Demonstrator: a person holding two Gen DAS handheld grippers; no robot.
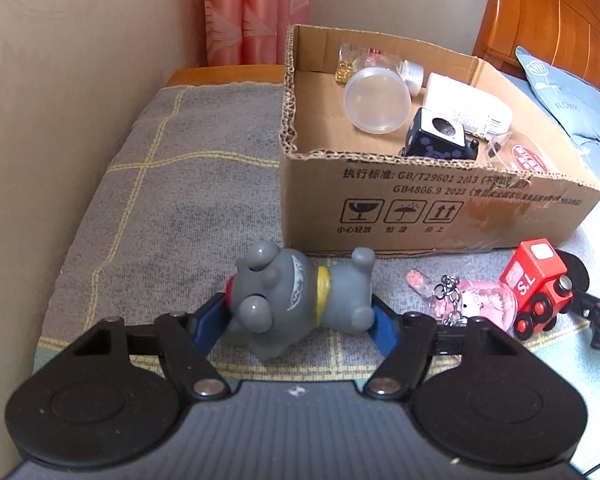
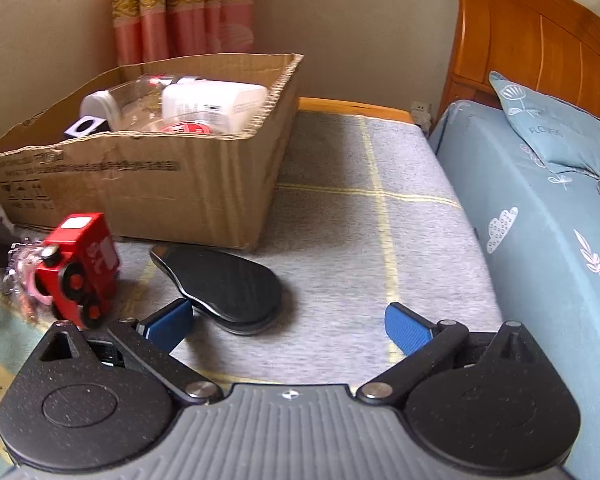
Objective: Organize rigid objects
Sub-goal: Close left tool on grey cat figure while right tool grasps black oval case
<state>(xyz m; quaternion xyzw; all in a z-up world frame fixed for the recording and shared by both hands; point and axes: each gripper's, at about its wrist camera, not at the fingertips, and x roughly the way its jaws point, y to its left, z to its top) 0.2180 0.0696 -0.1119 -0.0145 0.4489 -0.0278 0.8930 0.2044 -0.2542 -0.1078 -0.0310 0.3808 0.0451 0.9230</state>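
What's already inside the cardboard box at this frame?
Inside the cardboard box: a clear round tub, a white bottle, a dark cube, a red-labelled clear container and small bottles behind. The near wall hides the floor beneath them.

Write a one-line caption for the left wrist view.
Left gripper closing around grey toy figure before cardboard box.

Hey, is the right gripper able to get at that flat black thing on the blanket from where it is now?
Probably yes. The right gripper is open, and the flat black thing lies just ahead, beside its left finger, with nothing over it. The red toy train sits apart on the left.
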